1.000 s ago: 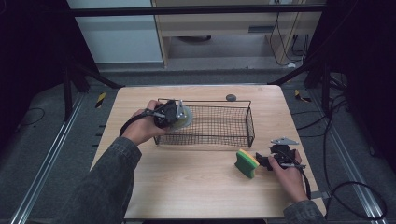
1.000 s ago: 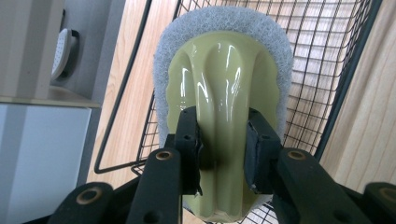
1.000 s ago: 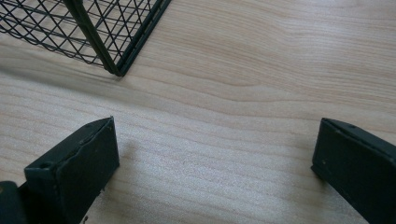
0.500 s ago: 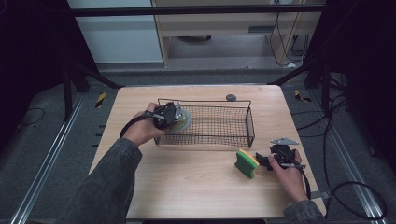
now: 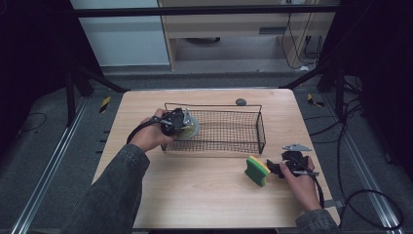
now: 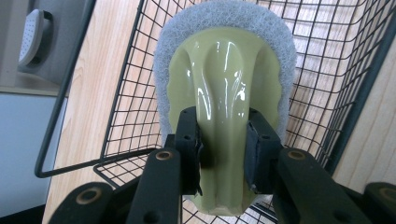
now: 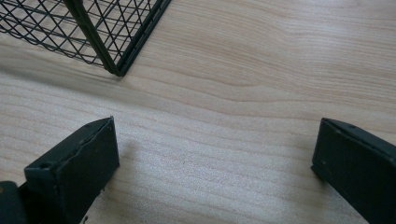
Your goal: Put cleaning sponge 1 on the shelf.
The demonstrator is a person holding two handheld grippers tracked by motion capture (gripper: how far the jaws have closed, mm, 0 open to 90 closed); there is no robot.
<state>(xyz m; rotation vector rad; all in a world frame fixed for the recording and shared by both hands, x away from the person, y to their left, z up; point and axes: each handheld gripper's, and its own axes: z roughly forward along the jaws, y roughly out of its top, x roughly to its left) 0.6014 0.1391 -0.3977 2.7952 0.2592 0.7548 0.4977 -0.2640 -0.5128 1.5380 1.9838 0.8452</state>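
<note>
Holding one scrubber (image 6: 224, 93) (left jaws clamped), one basket (image 5: 253, 117), one sponge (image 5: 256, 170)

In the left gripper view, the lower end of the pale green plastic scrubber with a grey fibre pad (image 6: 227, 88) sits behind the black jaws, and the picture's bottom edge cuts it off. The black wire mesh basket (image 6: 327, 93) runs out past the top and right edges. In the right gripper view, both jaws are cropped at the bottom, and the basket corner (image 7: 116, 42) leaves at the top. In the high view, the small dark round object (image 5: 240, 102) on the table (image 5: 204, 195) is too small to identify.
</note>
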